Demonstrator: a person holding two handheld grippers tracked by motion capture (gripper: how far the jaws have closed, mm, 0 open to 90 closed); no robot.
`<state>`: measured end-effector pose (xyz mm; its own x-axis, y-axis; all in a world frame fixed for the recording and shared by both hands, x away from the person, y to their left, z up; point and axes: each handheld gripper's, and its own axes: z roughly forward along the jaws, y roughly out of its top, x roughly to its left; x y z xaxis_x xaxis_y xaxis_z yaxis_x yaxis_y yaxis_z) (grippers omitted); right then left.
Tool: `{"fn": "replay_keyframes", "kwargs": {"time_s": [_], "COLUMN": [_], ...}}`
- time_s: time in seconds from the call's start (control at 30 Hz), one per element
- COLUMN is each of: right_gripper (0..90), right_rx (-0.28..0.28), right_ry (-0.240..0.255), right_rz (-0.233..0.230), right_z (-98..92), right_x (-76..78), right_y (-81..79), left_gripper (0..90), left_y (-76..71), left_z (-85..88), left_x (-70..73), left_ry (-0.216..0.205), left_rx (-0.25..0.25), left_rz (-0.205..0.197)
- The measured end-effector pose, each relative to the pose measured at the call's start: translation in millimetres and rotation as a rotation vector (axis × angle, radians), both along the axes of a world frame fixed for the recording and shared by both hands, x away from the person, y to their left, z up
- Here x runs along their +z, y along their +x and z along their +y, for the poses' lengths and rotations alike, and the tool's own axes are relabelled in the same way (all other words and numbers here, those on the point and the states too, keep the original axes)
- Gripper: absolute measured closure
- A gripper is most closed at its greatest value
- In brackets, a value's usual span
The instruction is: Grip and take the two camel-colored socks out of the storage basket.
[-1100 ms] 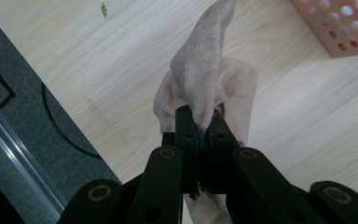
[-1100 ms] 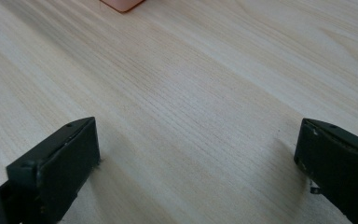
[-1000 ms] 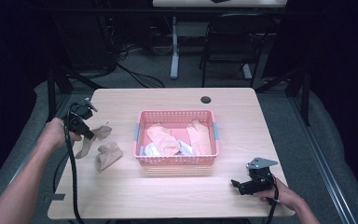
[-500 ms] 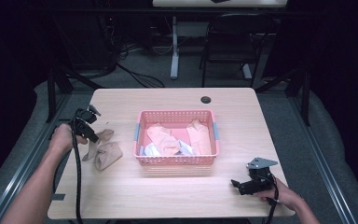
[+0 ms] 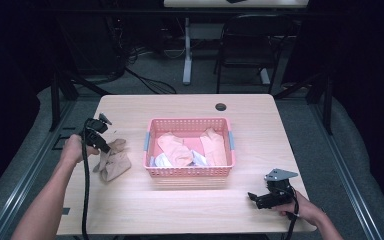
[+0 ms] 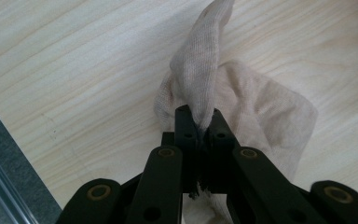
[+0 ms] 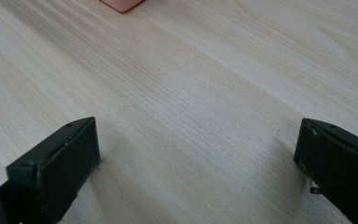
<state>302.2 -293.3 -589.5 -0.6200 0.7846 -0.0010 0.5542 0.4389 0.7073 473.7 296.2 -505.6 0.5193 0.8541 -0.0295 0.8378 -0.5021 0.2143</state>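
One beige sock (image 5: 112,162) on counter (image 5: 190,210), one pink basket (image 5: 189,171), sock lying diagonally, upper end pinched in left gripper (image 5: 101,145) jaws, right gripper (image 5: 254,198) jaws spread.

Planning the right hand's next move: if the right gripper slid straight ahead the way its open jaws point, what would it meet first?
Bare table first. The right gripper points over wood toward the pink basket, probably only its corner.

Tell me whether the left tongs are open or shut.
Shut. In the left gripper view the left tongs pinch a fold of the beige cloth between their tips, over the table.
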Motion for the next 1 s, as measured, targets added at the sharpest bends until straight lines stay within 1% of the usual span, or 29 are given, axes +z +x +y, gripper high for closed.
{"fn": "replay_keyframes", "kwargs": {"time_s": [0.03, 0.07, 0.1, 0.13, 0.2, 0.23, 0.27, 0.3, 0.33, 0.37, 0.4, 0.43, 0.47, 0.53, 0.57, 0.6, 0.7, 0.73, 0.77, 0.8, 0.83, 0.87, 0.9, 0.97, 1.0], "right_gripper": [0.0, 0.0, 0.0, 0.0, 0.0, 0.0, 0.0, 0.0, 0.0, 0.0, 0.0, 0.0, 0.0, 0.0, 0.0, 0.0, 0.0, 0.0, 0.0, 0.0, 0.0, 0.0, 0.0, 0.0, 0.0], "right_rx": [-0.001, 0.000, 0.000, 0.000, -0.001, 0.000, 0.001, 0.001, -0.001, 0.000, -0.001, -0.001, -0.001, 0.000, -0.001, -0.001, 0.000, 0.000, 0.000, -0.001, -0.001, -0.001, -0.001, 0.000, 0.001], "right_ry": [0.000, 0.000, 0.000, 0.000, 0.000, 0.000, -0.002, -0.002, 0.000, 0.000, 0.000, 0.000, 0.000, 0.000, 0.000, 0.000, -0.003, -0.003, -0.003, 0.000, 0.000, 0.000, 0.000, -0.002, -0.002], "right_rz": [0.001, 0.000, 0.000, 0.000, 0.002, 0.000, 0.001, 0.001, 0.001, 0.000, 0.001, 0.001, 0.002, 0.000, 0.001, 0.001, 0.002, 0.002, 0.002, 0.001, 0.001, 0.000, 0.001, 0.002, 0.001], "right_z": [0.0, 0.0, 0.0, 0.0, 0.0, 0.0, -0.1, -0.1, 0.0, 0.0, 0.0, 0.0, 0.0, 0.0, 0.0, 0.1, 0.0, -0.1, -0.1, 0.0, 0.0, 0.0, 0.0, 0.0, -0.1], "right_x": [0.1, 0.0, 0.0, 0.0, 0.1, 0.0, 0.2, 0.2, 0.1, 0.0, 0.1, 0.1, 0.1, 0.0, 0.1, 0.0, 0.2, 0.2, 0.2, 0.1, 0.1, 0.0, 0.1, 0.2, 0.2], "right_y": [-0.1, 0.0, 0.0, 0.0, -0.1, 0.0, 0.0, 0.0, -0.1, 0.0, -0.1, -0.1, -0.1, 0.0, -0.1, -0.1, -0.1, -0.1, -0.1, -0.1, -0.1, 0.0, -0.1, -0.1, 0.0], "left_gripper": [85.4, 85.1, 85.1, 84.4, 83.9, 82.5, 77.6, 75.3, 75.3, 72.1, 66.0, 66.0, 60.9, 57.4, 54.2, 45.6, 35.6, 33.3, 30.6, 28.3, 26.7, 26.7, 23.1, 22.1, 19.3], "left_y": [0.6, 0.7, 1.2, 1.9, 2.4, 2.8, 4.2, 4.2, 4.9, 5.3, 5.8, 6.2, 6.6, 6.8, 6.7, 5.9, 3.8, 0.4, 0.4, -4.7, -4.7, -7.4, -10.5, -16.8, -23.8], "left_z": [0.3, 0.5, 1.4, 3.0, 4.0, 5.2, 8.2, 8.2, 9.6, 10.8, 12.4, 13.9, 15.5, 19.5, 21.4, 26.0, 29.3, 32.2, 32.2, 34.6, 34.6, 35.9, 36.7, 37.4, 36.6], "left_x": [-1.1, -2.1, -2.8, -5.8, -7.0, -8.5, -10.6, -10.6, -11.8, -12.8, -13.5, -14.5, -14.7, -15.9, -16.0, -14.4, -11.3, -6.3, -6.3, 0.7, 0.7, 4.0, 7.7, 14.8, 22.9], "left_ry": [-0.001, -0.002, -0.004, -0.007, -0.008, -0.008, 0.001, 0.001, 0.005, 0.017, 0.022, 0.020, 0.031, 0.020, 0.019, 0.001, -0.010, -0.020, -0.020, -0.036, -0.036, -0.043, -0.056, -0.064, -0.071], "left_rx": [0.000, 0.010, 0.016, 0.038, 0.048, 0.061, 0.086, 0.086, 0.096, 0.114, 0.124, 0.139, 0.152, 0.175, 0.191, 0.205, 0.214, 0.217, 0.217, 0.216, 0.216, 0.210, 0.205, 0.194, 0.184], "left_rz": [-0.005, -0.010, -0.007, -0.016, -0.010, -0.017, -0.021, -0.021, -0.018, -0.022, -0.028, -0.034, -0.033, -0.051, -0.065, -0.075, -0.085, -0.108, -0.108, -0.128, -0.128, -0.140, -0.138, -0.150, -0.161]}}
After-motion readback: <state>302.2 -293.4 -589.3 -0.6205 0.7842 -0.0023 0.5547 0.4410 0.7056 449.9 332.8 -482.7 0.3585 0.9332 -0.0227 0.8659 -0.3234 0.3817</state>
